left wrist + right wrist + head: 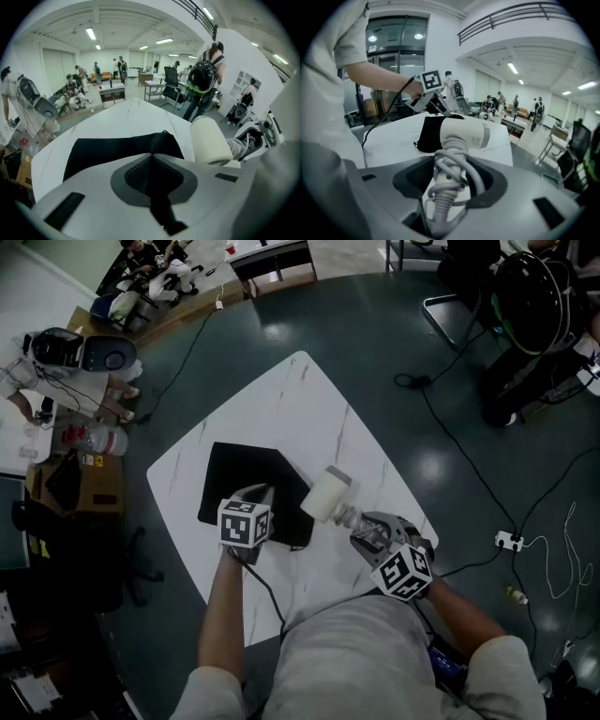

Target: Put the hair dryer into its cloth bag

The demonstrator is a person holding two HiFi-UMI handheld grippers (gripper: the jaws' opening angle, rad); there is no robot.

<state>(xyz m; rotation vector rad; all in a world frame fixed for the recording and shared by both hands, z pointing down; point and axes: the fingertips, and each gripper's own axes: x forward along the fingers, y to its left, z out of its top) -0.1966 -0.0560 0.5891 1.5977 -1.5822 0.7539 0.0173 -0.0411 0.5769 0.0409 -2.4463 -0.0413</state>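
The right gripper (450, 174) holds the hair dryer (325, 495) by its handle, up beside the cloth bag (236, 476). The left gripper (151, 158) pinches the bag's edge. The bag looks flat, so the dryer may just push it away

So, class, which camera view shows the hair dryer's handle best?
The right gripper view: the hair dryer fills the centre, its cord-wrapped handle clamped between the right gripper's jaws. The head view shows it small, from above. The left gripper view shows mostly its barrel, at the side.
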